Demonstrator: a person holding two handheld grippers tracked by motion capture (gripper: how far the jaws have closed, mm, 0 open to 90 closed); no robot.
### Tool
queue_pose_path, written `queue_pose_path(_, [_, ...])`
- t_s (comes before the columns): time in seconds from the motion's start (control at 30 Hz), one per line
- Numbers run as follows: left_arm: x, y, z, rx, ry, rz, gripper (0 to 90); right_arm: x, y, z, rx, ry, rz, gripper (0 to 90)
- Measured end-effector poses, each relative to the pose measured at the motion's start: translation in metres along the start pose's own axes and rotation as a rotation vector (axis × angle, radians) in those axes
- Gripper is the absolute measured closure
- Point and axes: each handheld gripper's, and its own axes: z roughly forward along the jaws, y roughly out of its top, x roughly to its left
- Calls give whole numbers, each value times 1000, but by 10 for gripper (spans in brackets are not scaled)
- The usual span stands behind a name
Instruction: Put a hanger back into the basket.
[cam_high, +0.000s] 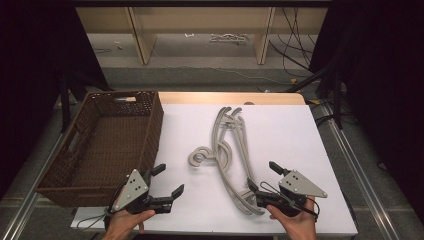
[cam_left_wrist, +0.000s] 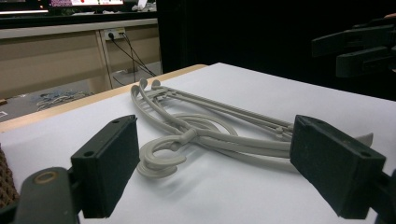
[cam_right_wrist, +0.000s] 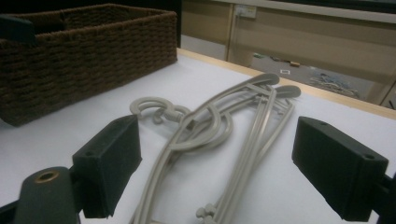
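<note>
Several grey plastic hangers (cam_high: 227, 150) lie stacked on a white sheet (cam_high: 285, 135), hooks curled toward the left. My left gripper (cam_high: 170, 179) hovers near the sheet's front left, open and holding nothing. In the left gripper view its gripper (cam_left_wrist: 215, 163) frames the hangers (cam_left_wrist: 210, 133) farther off. My right gripper (cam_high: 263, 176) stands open at the front right, its jaws on either side of the hangers' near ends without touching them. The right gripper view has its gripper (cam_right_wrist: 215, 163) looking along the hangers (cam_right_wrist: 210, 126).
A brown wicker basket (cam_high: 150, 125) stands on the left of the table, with nothing seen inside it; its woven wall (cam_right_wrist: 93, 51) is left of the hangers. A wooden table edge (cam_high: 225, 97) runs along the back. Beyond it are shelf units and floor cables (cam_high: 295, 45).
</note>
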Motion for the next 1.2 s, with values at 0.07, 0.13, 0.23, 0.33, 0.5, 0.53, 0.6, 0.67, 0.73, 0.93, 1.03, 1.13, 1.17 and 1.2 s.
queue_pose_path(0.07, [0,0,0,-2,3,3,156,0,0,0,-2,-4,-4,165])
queue_pose_path(0.13, [0,0,0,-4,3,3,156,0,0,0,1,-3,-2,165])
queue_pose_path(0.23, [0,1,-1,-5,5,5,155,1,1,0,-4,-4,-2,165])
queue_pose_path(0.33, [1,0,0,-2,6,7,156,1,1,3,-30,23,2,159])
queue_pose_path(0.5, [2,0,0,-16,-1,5,156,3,2,5,10,30,-11,165])
queue_pose_path(0.53, [2,1,0,-14,1,7,156,3,2,7,7,38,-7,169])
queue_pose_path(0.6, [1,1,-1,-8,8,12,155,4,3,8,22,39,-11,191])
queue_pose_path(0.67, [1,2,-1,-7,6,21,155,3,4,9,31,49,-20,208])
queue_pose_path(0.73, [0,2,-1,-10,7,16,155,4,6,11,35,48,-17,217])
queue_pose_path(0.93, [1,2,-2,-13,10,22,155,10,13,20,87,59,-36,230])
queue_pose_path(1.03, [1,2,-2,-14,11,22,155,15,16,28,128,66,-77,242])
queue_pose_path(1.13, [1,2,-2,-16,14,20,156,20,19,40,198,79,-105,259])
queue_pose_path(1.17, [1,2,-2,-15,13,22,155,22,22,48,246,91,-123,281])
queue_pose_path(1.2, [0,2,-2,-16,13,17,155,22,22,48,246,91,-123,281])
